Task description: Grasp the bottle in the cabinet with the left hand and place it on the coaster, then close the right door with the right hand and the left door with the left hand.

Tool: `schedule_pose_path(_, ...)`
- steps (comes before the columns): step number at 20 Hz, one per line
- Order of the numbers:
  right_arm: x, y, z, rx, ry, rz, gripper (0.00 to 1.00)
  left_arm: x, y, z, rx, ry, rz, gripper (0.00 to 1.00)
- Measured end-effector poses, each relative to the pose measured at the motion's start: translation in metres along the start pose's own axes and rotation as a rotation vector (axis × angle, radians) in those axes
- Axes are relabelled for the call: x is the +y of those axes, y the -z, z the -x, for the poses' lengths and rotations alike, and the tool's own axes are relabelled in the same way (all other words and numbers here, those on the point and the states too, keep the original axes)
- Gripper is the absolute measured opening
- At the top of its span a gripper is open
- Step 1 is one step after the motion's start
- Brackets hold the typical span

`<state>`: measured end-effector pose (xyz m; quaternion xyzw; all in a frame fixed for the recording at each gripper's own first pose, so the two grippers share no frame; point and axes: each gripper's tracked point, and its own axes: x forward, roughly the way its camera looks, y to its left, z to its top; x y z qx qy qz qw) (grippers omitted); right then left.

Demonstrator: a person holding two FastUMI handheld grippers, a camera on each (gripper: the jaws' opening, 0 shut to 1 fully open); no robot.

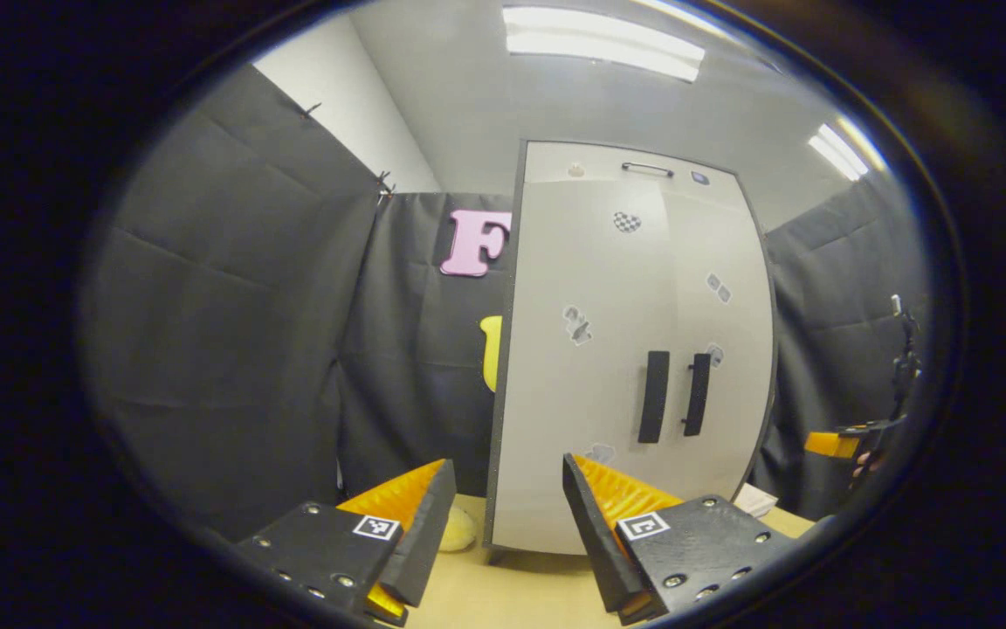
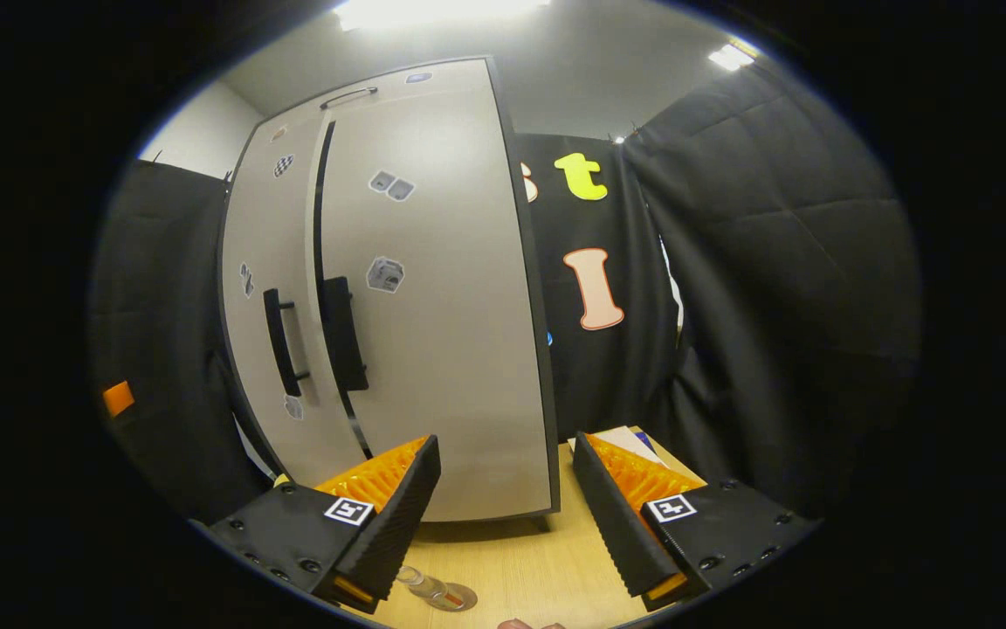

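With both doors of the cabinet (image 1: pixel 634 349) looking shut and the bottle (image 2: pixel 433 590) on the table's near edge under the open, empty right gripper (image 2: pixel 503 515), a careless sweep could topple it; the left gripper (image 1: pixel 507 533) is open too.

- I count one cabinet (image 1: pixel 625 349) with two doors, left door (image 2: pixel 272 288) and right door (image 2: pixel 442 288).
- Two door handles (image 1: pixel 653 397).
- One bottle (image 2: pixel 437 591).
- My two grippers, left gripper (image 1: pixel 507 542) and right gripper (image 2: pixel 503 524).
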<state>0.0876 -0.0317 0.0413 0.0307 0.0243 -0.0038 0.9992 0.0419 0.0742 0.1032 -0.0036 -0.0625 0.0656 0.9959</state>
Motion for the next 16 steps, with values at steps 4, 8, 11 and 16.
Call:
schedule_pose_path(4, -0.003, -0.005, -0.001, -0.006, 0.062, 0.026, 0.98, 0.003, 0.015, -0.018, 0.005, 0.051, -0.017, 0.75)
schedule_pose_path(8, -0.017, -0.023, 0.009, -0.037, 0.13, 0.028, 0.98, -0.007, 0.032, -0.034, 0.006, 0.103, -0.034, 0.75)
schedule_pose_path(11, -0.031, -0.028, 0.021, -0.053, 0.175, 0.02, 0.98, -0.019, 0.041, -0.038, 0.019, 0.145, 0.004, 0.75)
schedule_pose_path(16, -0.058, -0.02, 0.02, -0.038, 0.199, 0.03, 0.98, -0.014, 0.054, -0.036, 0.068, 0.116, -0.03, 0.75)
